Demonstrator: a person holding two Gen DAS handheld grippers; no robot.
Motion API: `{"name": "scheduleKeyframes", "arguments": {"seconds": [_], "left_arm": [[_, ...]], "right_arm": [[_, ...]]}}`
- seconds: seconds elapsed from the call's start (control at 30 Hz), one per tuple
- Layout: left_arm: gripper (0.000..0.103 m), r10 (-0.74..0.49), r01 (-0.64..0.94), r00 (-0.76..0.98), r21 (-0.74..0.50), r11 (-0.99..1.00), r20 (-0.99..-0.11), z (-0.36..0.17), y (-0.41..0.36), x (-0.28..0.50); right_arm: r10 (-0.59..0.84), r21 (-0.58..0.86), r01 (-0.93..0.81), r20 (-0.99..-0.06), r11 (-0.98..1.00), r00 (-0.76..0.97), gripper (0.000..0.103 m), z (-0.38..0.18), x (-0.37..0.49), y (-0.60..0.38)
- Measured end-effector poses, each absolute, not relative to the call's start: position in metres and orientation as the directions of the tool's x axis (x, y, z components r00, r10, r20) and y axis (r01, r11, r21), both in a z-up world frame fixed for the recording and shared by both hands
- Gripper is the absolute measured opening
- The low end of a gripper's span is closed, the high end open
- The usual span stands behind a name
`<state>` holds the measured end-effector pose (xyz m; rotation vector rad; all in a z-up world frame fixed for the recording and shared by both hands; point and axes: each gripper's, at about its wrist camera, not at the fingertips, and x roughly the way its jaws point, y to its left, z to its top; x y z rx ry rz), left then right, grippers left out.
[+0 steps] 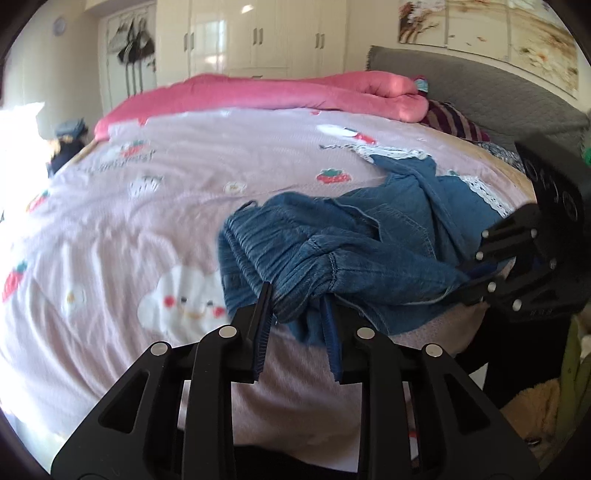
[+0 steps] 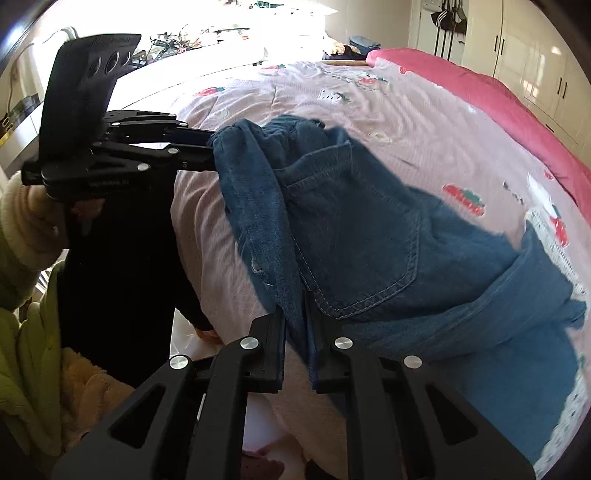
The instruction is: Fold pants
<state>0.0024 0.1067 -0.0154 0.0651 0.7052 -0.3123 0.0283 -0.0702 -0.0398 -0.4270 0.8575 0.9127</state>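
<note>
Blue denim pants lie crumpled near the front edge of the bed, with white lace on the leg hems. My left gripper is shut on the gathered elastic waistband, which fills the gap between its fingers. In the right wrist view the left gripper clamps the waistband's far corner from the left. My right gripper is shut on a fold of the pants beside the back pocket. From the left wrist view the right gripper bites the cloth at the right.
The bed carries a pale pink quilt printed with strawberries and clouds, and a bright pink blanket at its far side. A grey headboard stands on the right, white wardrobes behind. A cream sleeve holds the left gripper's handle.
</note>
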Motion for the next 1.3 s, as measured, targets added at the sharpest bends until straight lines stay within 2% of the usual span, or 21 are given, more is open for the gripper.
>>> {"name": "scheduleKeyframes", "arguments": {"seconds": [0.17,0.3,0.37,0.47,0.57,0.7,0.8,0.97,1.03,1.13,1.2,1.3], "left_arm": [[0.020,-0.221,0.256,0.778,-0.025,0.966,-0.587,-0.001,0.113,-0.001],[0.021,-0.157,0.173,0.711,-0.046,0.984,-0.685,-0.020,0.126,0.012],[0.021,-0.150,0.140,0.694,-0.072,0.988,-0.704,-0.025,0.137,0.011],[0.021,-0.158,0.096,0.701,-0.127,0.987,-0.695,-0.018,0.155,0.002],[0.021,-0.131,0.057,0.733,-0.132,0.990,-0.667,0.001,0.166,-0.007],[0.021,-0.182,0.129,0.782,-0.131,0.983,-0.596,0.037,0.147,-0.018],[0.023,-0.245,0.223,0.772,-0.112,0.968,-0.587,0.044,0.111,-0.011],[0.024,-0.351,0.330,0.692,-0.156,0.931,-0.631,0.018,0.067,0.007],[0.024,-0.302,0.304,0.659,-0.123,0.945,-0.689,-0.005,0.060,0.016],[0.024,-0.258,0.241,0.590,-0.139,0.961,-0.765,-0.039,0.069,0.028],[0.024,-0.296,0.228,0.574,-0.198,0.953,-0.764,-0.052,0.078,0.031],[0.024,-0.311,0.230,0.576,-0.215,0.949,-0.756,-0.054,0.080,0.029]], "right_arm": [[0.575,0.056,-0.832,-0.748,0.552,0.332,0.011,-0.034,0.026,-0.067],[0.516,0.037,-0.827,-0.797,0.561,0.314,0.014,-0.066,0.022,-0.056],[0.526,0.053,-0.823,-0.792,0.565,0.310,0.020,-0.070,0.020,-0.055],[0.539,0.065,-0.822,-0.784,0.566,0.309,0.022,-0.069,0.018,-0.056],[0.554,0.083,-0.819,-0.775,0.567,0.305,0.025,-0.069,0.021,-0.056],[0.581,0.113,-0.818,-0.759,0.564,0.295,0.025,-0.067,0.018,-0.053],[0.593,0.120,-0.825,-0.752,0.552,0.287,0.028,-0.065,0.016,-0.048],[0.648,0.215,-0.790,-0.709,0.573,0.277,0.029,-0.047,0.019,-0.081],[0.649,0.219,-0.770,-0.696,0.599,0.307,0.031,-0.039,0.019,-0.101],[0.623,0.212,-0.709,-0.679,0.673,0.389,0.035,-0.025,0.025,-0.132],[0.602,0.206,-0.663,-0.663,0.719,0.446,0.037,-0.017,0.032,-0.146],[0.554,0.178,-0.612,-0.662,0.770,0.505,0.042,-0.011,0.049,-0.153]]}}
